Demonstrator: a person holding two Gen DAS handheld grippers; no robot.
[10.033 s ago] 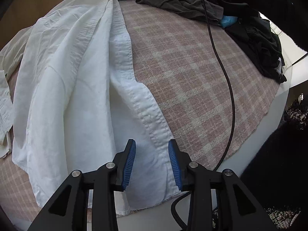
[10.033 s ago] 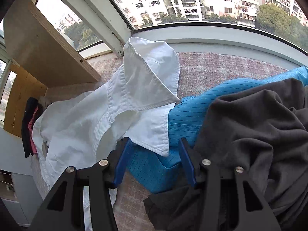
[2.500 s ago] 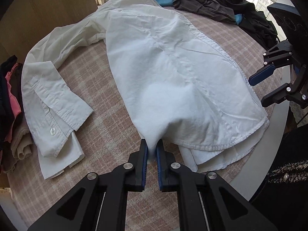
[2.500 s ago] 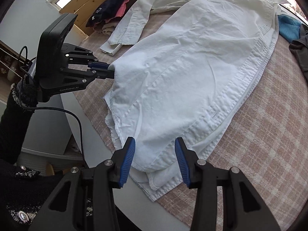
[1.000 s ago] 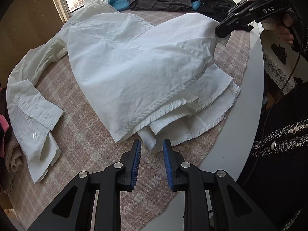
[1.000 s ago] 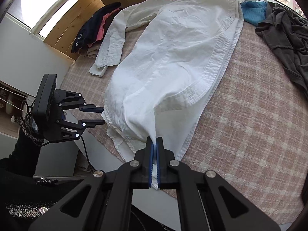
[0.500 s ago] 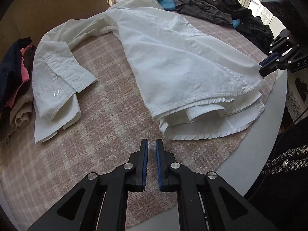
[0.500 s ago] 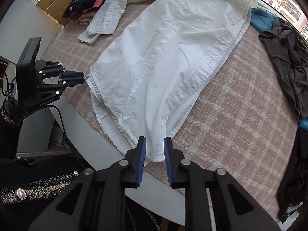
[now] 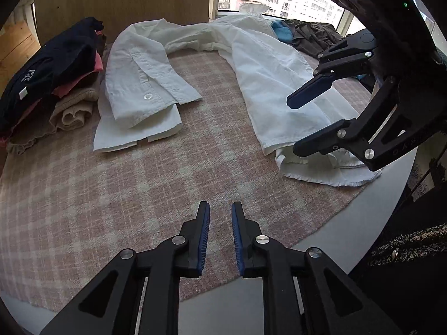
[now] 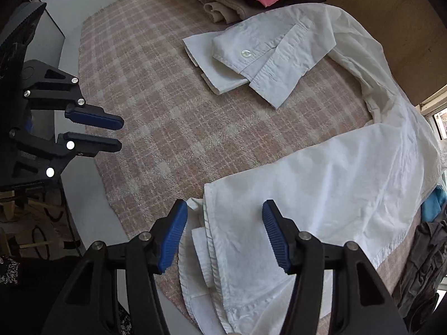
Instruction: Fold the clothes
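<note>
One white shirt [image 10: 329,184] lies spread across the checked pink cloth [image 9: 139,184] that covers the round worktop [image 9: 371,203]. Its body runs along the right of the left wrist view, with the layered hem bunched near the worktop's edge and the collar far off by the window. One long sleeve [image 9: 139,83] curves away from the body and ends in a buttoned cuff lying flat on the cloth, just beside a pile of folded clothes [image 9: 50,83] in dark blue, pink and beige.

The left gripper [image 9: 219,234] hangs over bare cloth near the worktop's edge, well apart from the shirt. Its jaws stand narrow and are opening, with nothing between them.

The right gripper [image 10: 225,234] points down over the hem of the shirt. Its jaws are about half wide and opening; shirt fabric shows in the gap below, but the blue pads do not press on it.

Behind the shirt, near the window, lie a blue garment [image 9: 280,29] and a heap of dark grey clothes [image 9: 313,36].
</note>
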